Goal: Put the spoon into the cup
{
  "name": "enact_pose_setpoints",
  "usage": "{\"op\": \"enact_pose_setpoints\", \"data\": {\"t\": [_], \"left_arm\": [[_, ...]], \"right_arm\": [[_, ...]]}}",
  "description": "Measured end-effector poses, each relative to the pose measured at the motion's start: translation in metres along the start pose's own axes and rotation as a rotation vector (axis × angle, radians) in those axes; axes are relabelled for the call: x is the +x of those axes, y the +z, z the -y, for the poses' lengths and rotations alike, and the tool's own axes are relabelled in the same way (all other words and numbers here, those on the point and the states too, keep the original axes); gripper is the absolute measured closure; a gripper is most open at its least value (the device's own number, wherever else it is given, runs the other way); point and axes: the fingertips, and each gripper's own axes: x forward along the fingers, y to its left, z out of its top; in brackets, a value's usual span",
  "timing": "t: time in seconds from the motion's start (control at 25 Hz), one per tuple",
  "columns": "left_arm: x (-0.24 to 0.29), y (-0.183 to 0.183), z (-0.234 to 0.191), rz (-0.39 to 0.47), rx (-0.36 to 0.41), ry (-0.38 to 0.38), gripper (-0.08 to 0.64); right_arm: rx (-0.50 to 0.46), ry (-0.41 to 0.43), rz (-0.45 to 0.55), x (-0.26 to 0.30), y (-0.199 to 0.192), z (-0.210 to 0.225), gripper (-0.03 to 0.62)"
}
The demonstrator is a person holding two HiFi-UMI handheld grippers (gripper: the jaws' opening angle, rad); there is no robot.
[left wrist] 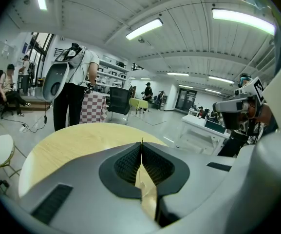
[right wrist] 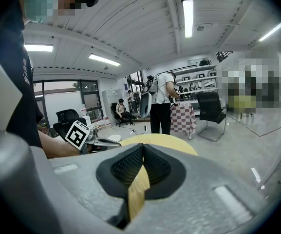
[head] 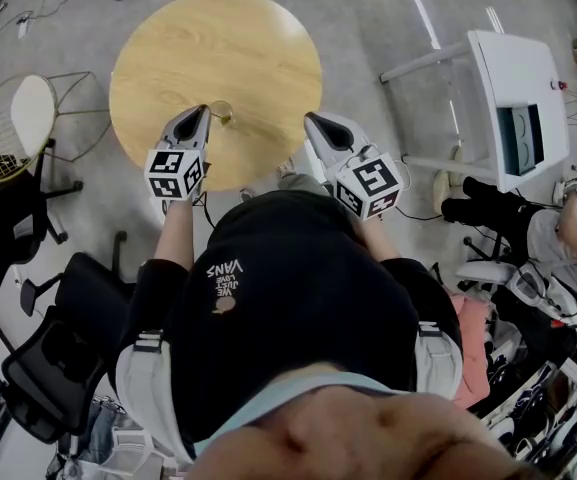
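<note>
On the round wooden table (head: 218, 58) a small clear glass cup (head: 221, 114) stands near the front edge. I cannot make out a spoon in any view. My left gripper (head: 206, 110) has its tip just left of the cup, and its jaws are shut, meeting at the tip (left wrist: 141, 143), with only the table top showing through the gap behind them. My right gripper (head: 310, 118) hovers at the table's front right edge, well to the right of the cup. Its jaws are also shut with nothing held (right wrist: 142, 146). The cup is not clearly visible in either gripper view.
A white desk (head: 518, 98) stands to the right and a wire chair with a white seat (head: 18, 118) to the left. A black office chair (head: 58, 358) is at the lower left. A person (left wrist: 74, 91) stands beyond the table's far side.
</note>
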Motion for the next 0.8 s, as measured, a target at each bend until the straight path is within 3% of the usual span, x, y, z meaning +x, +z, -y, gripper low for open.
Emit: {"op": "enact_pose_setpoints", "data": {"t": [0.8], "left_arm": [[0.004,-0.011,-0.013,-0.043,-0.024,0.027,0.548]], "right_arm": [[0.012,-0.005,0.009,0.0,-0.004,-0.001,0.594]]}}
